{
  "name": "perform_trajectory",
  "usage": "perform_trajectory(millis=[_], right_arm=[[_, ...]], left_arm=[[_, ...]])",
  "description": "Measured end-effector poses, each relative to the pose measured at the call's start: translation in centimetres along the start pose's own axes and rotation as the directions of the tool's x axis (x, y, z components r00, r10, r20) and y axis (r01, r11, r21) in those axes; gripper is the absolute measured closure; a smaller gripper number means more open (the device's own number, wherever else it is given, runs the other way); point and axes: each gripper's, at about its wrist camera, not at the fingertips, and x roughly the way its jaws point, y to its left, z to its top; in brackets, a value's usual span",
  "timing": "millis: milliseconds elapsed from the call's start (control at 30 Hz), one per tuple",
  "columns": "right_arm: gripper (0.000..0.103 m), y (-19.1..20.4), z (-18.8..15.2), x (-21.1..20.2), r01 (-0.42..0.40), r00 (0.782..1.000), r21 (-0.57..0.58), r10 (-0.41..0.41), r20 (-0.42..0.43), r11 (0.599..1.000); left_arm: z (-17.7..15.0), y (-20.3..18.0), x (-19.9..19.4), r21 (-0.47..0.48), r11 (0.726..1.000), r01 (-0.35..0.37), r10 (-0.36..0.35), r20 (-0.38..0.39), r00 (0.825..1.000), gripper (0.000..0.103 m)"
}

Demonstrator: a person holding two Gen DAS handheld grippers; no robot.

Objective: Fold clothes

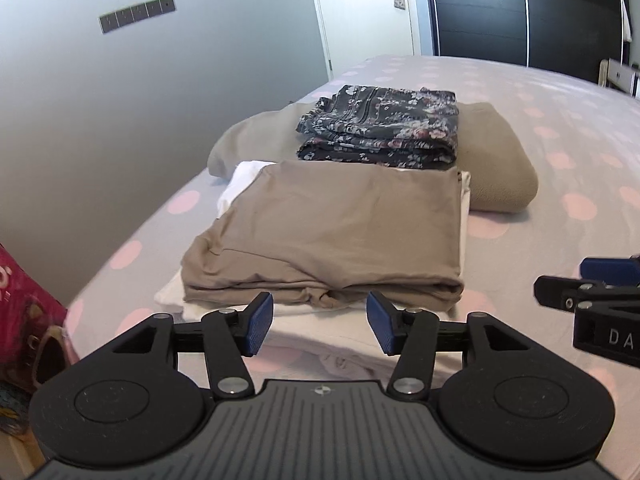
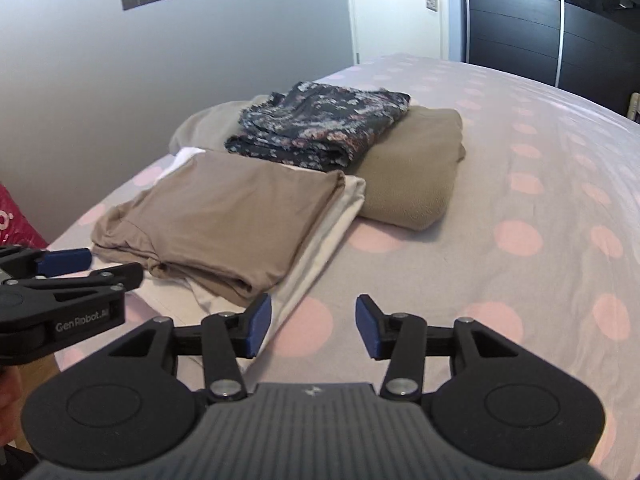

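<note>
at the far left a pink bag (image 1: pixel 24 304) sits off the edge of the bed (image 1: pixel 540 128), against the grey wall. next comes the left gripper (image 1: pixel 320 322), its jaws standing wide apart with nothing between them, hovering just short of the near edge of a folded tan garment (image 1: pixel 332 228). that garment lies squared up on top of a folded white garment (image 2: pixel 320 232), whose edges show around it. behind these, a folded floral garment (image 1: pixel 380 128) rests on a folded beige fleece (image 1: pixel 496 172), the two stacks just beside each other. further right the right gripper (image 2: pixel 312 328) hangs over bare spotted sheet, jaws equally wide and holding nothing, near the white garment's right edge but apart from it.

every piece in view already lies folded and stacked, and no loose garment shows. this would fit a folding run that is finished, or a pause between garments with the next piece out of view. the pictures don't settle which, so no particular next move can be judged from them.
</note>
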Motion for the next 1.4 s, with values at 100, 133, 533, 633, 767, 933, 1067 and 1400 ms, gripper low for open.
perform_trajectory(millis=[100, 133, 533, 633, 767, 933, 1067, 1400], right_arm=[[0.052, 0.2, -0.4, 0.0, 0.014, 1.000, 0.002, -0.014, -0.003, 1.000], [0.052, 0.3, -0.4, -0.1, 0.016, 1.000, -0.002, -0.016, 0.000, 1.000], [0.051, 1.2, -0.6, -0.4, 0.027, 1.000, -0.036, -0.027, 0.013, 0.999], [0.051, 1.2, -0.6, -0.2, 0.028, 1.000, -0.028, -0.028, 0.007, 0.999], [0.051, 1.4, -0.7, -0.3, 0.014, 1.000, -0.028, -0.013, 0.008, 1.000], [0.051, 1.9, -0.9, -0.2, 0.003, 1.000, -0.047, -0.003, 0.000, 0.999], [0.051, 2.1, -1.0, -0.1, -0.002, 1.000, -0.052, 0.001, -0.008, 0.999], [0.051, 2.4, -1.1, -0.1, -0.007, 1.000, -0.056, 0.006, -0.010, 0.998]], left_arm=[[-0.4, -0.2, -0.2, 0.003, 1.000, -0.025, 0.025, 0.002, 1.000, 0.053], [-0.5, -0.3, -0.2, 0.002, 0.999, -0.032, 0.032, 0.001, 0.999, 0.053], [-1.1, -0.2, 0.4, -0.029, 0.998, -0.048, 0.046, -0.048, 0.998, 0.050], [-1.1, -0.1, 0.6, -0.033, 0.998, -0.050, 0.048, -0.057, 0.997, 0.050], [-1.1, -0.1, 0.7, -0.031, 0.998, -0.047, 0.045, -0.066, 0.997, 0.050], [-1.2, -0.4, 0.7, -0.023, 0.999, -0.042, 0.040, -0.080, 0.996, 0.050], [-1.3, -0.7, 0.6, -0.014, 0.999, -0.031, 0.030, -0.085, 0.996, 0.050], [-1.4, -0.9, 0.5, -0.010, 0.999, -0.030, 0.029, -0.085, 0.996, 0.050]])
